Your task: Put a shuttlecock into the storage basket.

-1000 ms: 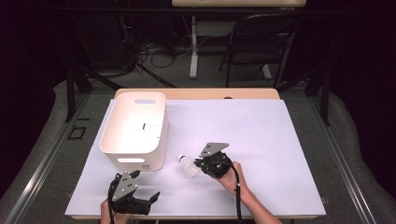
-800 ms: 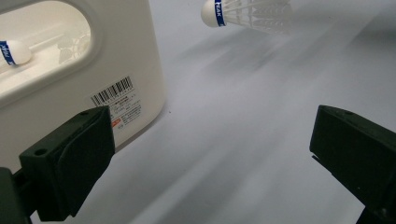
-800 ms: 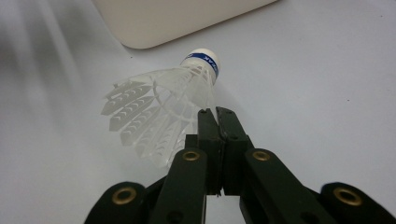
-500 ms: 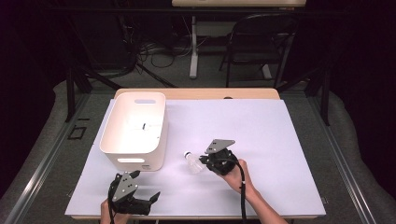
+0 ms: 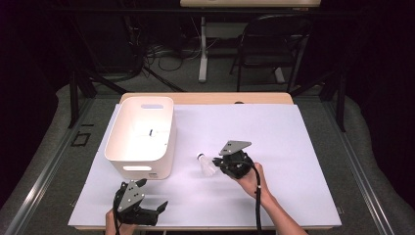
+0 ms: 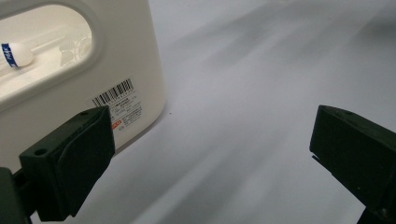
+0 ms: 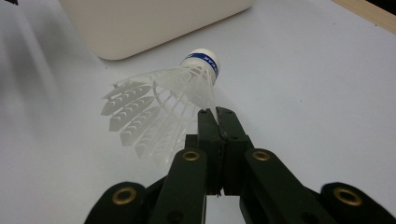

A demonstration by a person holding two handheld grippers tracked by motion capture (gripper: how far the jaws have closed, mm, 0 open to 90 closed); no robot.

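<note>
R tool (image 7: pixel 218 115) was clenched on a white shuttlecock (image 7: pixel 163 105), jaws pinched on the edge of its feather skirt. Cork w/ blue band pointed away from the tool, twd the white bin (image 5: pixel 142 134). In the high view the shuttlecock (image 5: pixel 206 164) sat just left of the R tool (image 5: pixel 219 164), near the bin's front right corner, over the white surface (image 5: pixel 293 147).

L tool (image 5: pixel 157 209) was released, jaws wide apart, holding nothing, low at the surface's near edge, in front of the bin. Thru the bin's handle slot (image 6: pixel 42 56) another shuttlecock (image 6: pixel 16 54) lay inside.
</note>
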